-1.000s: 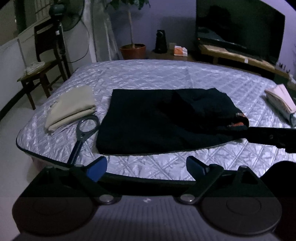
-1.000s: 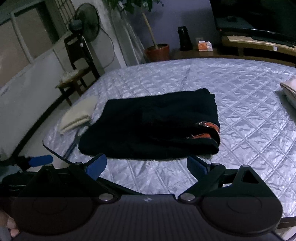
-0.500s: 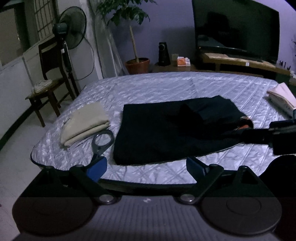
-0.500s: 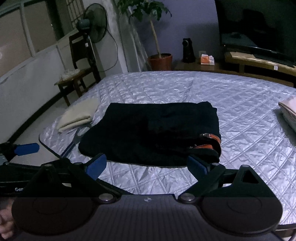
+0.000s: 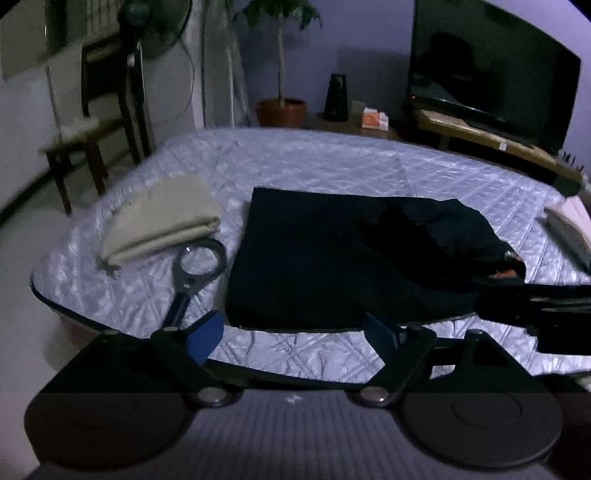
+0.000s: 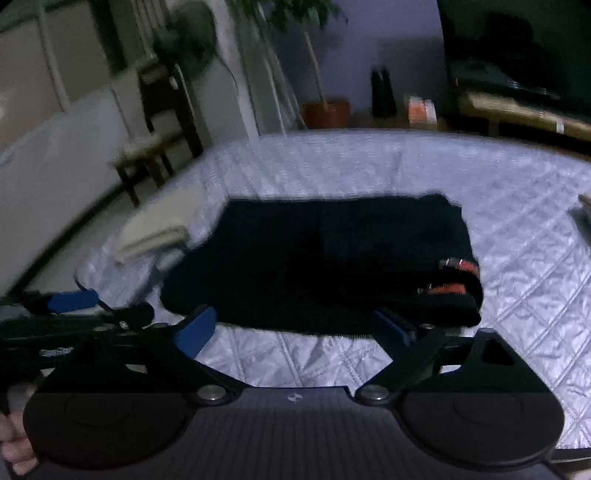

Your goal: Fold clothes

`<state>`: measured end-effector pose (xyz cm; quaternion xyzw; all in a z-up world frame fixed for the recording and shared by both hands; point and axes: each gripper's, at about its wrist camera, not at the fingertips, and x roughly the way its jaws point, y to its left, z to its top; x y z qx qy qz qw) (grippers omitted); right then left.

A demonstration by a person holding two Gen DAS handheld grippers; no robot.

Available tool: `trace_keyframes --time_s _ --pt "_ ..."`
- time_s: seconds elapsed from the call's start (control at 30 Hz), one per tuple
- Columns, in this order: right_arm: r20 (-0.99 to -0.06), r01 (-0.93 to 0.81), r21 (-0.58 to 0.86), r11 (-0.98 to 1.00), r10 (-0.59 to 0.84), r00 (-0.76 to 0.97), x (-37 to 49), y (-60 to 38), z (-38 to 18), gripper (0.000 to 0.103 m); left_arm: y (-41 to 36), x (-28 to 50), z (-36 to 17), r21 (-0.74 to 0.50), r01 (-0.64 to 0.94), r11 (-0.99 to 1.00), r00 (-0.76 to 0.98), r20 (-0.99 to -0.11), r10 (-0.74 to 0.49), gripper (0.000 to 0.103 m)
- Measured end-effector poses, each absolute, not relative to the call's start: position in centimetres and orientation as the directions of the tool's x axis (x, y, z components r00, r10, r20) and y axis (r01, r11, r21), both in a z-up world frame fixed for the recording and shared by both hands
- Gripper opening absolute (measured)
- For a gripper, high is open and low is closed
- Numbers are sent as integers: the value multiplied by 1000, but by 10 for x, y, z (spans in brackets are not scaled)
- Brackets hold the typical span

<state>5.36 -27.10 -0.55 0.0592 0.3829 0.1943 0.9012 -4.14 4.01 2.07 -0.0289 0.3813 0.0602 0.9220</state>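
Left wrist view: my left gripper (image 5: 293,332) has its blue-padded fingers (image 5: 201,336) spread wide with nothing between them, held just off the near edge of the bed (image 5: 332,166). Beyond the tips lies the dark garment (image 5: 332,266), folded into a rough rectangle, flat on the quilted silver cover close to the near edge. Its left side is a clean straight edge; its right half carries a second, thicker folded layer that bulges upward. At the right end I see a small orange patch (image 5: 504,274) and a metal snap or button. Cloth is near-black; I can't make out seams or garment type.

Right wrist view, blurred: my right gripper (image 6: 295,330) is also wide open and empty, its tips over the near edge of the garment (image 6: 314,258). Orange ribbed trim (image 6: 458,275) shows at the garment's right end, in two strips.

Further out, toward the bed's left edge: a folded beige cloth (image 5: 162,223), apart from the dark garment. A black ring-ended tool (image 5: 197,266) lies between them, just beside the beige cloth. A pale folded item (image 5: 570,221) sits at the bed's right edge.

Beyond the bed: wooden chair (image 5: 92,122), standing fan (image 5: 147,22), potted plant (image 5: 280,74), television (image 5: 491,70).
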Motion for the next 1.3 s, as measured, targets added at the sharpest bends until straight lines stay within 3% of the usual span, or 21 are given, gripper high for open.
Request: trace_keyframes --time_s 0.17,0.27,0.37,0.47,0.6,1.0,1.3 --pt "-799 -297 231 926 355 485 96 -245 -16 78 69 -15 21 33 -205 978 549 -823 142 77" --pt "-877 -237 181 955 266 401 108 -239 -5 76 84 -6 27 101 -249 963 398 -896 197 69" --pt "-943 -153 200 968 233 238 107 -235 30 76 96 -13 72 21 -249 968 314 -944 101 68" --pt "-941 -189 236 953 273 201 103 -224 85 77 88 -20 125 50 -122 991 362 -928 91 76" --pt "-932 -239 268 933 314 179 113 -198 135 79 84 -17 174 104 8 995 417 -904 91 78" --pt "-898 -331 268 905 359 255 179 -137 203 80 117 21 217 154 -55 987 459 -874 162 78" --pt "-899 -365 293 884 384 208 193 -123 206 81 117 29 216 173 -57 983 440 -880 180 78"
